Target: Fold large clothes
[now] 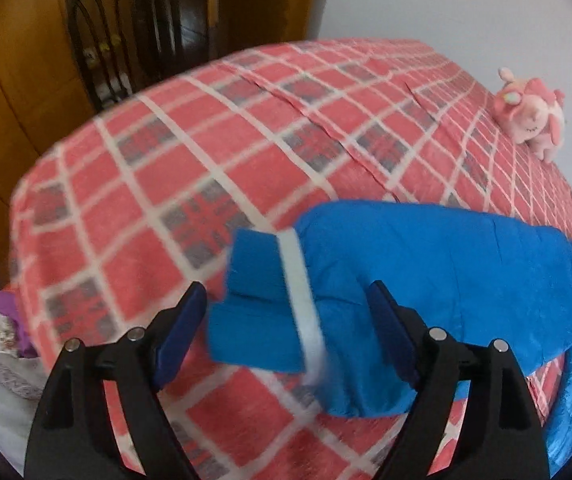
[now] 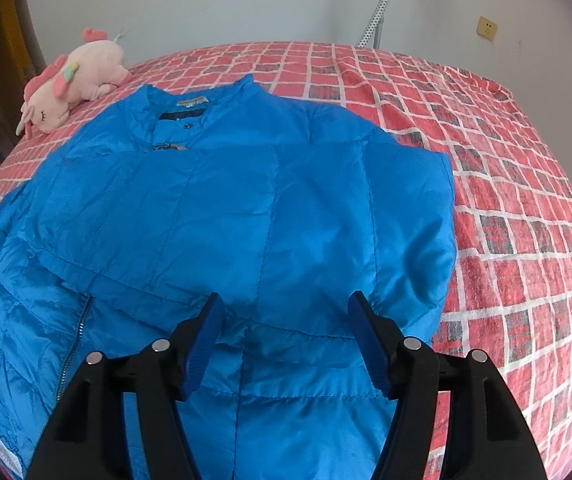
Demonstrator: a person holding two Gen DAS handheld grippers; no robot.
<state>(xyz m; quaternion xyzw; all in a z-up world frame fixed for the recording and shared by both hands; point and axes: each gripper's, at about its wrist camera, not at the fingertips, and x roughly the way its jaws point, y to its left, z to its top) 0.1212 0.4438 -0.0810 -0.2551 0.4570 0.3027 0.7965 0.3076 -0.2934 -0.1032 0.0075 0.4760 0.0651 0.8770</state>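
One blue jacket [image 2: 246, 220] runs off the edge. Both claws, left [image 1: 286, 340] and right [image 2: 284, 340], gape, holding nothing.

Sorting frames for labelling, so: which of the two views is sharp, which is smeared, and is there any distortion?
Left wrist view: motion-blurred, the plaid bedspread and the sleeve cuff smeared. Right wrist view: sharp, with seams crisp on the blue jacket and soft sheen, no hard glare. Both: strong fisheye bending and dark corners.
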